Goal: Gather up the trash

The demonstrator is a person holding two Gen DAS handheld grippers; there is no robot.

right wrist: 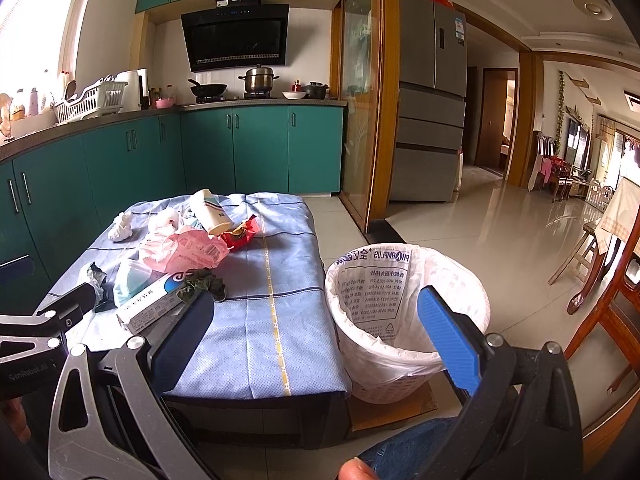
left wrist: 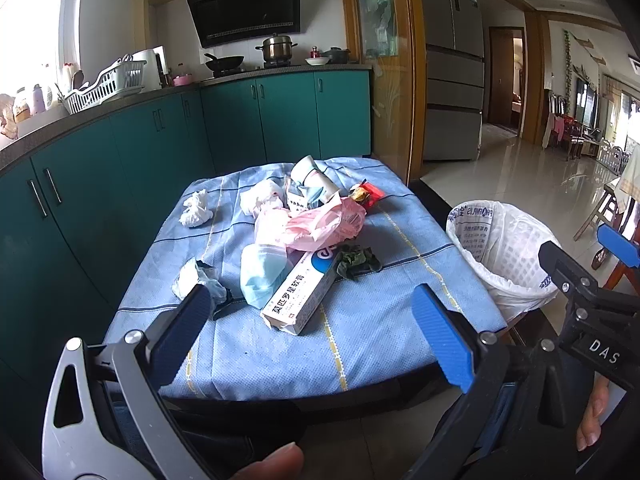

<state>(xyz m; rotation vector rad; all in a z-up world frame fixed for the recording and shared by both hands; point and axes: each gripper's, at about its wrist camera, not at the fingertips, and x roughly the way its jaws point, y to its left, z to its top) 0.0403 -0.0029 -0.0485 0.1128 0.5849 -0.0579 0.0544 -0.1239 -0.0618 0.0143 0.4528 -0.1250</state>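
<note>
We judge the collecting has not begun: the litter still sits heaped on the low counter draped in blue checked cloth [left wrist: 360,320]. Our left gripper [left wrist: 316,336] hangs with fingers spread wide and empty; the right gripper [right wrist: 320,332] likewise, gaping and holding nothing. The long white ointment carton with blue print [left wrist: 304,292] lies just past the left fingers at twelve o'clock, touching the pale blue face mask [left wrist: 262,276] at eleven. The white lattice bin lined with a printed plastic bag [right wrist: 404,300] stands at the right fingers' one o'clock, seemingly empty. Next we would close on the carton.

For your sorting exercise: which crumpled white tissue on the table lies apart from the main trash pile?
The crumpled white tissue at the far-left, alone on the blue cloth; the other touches the pink bag.
</note>
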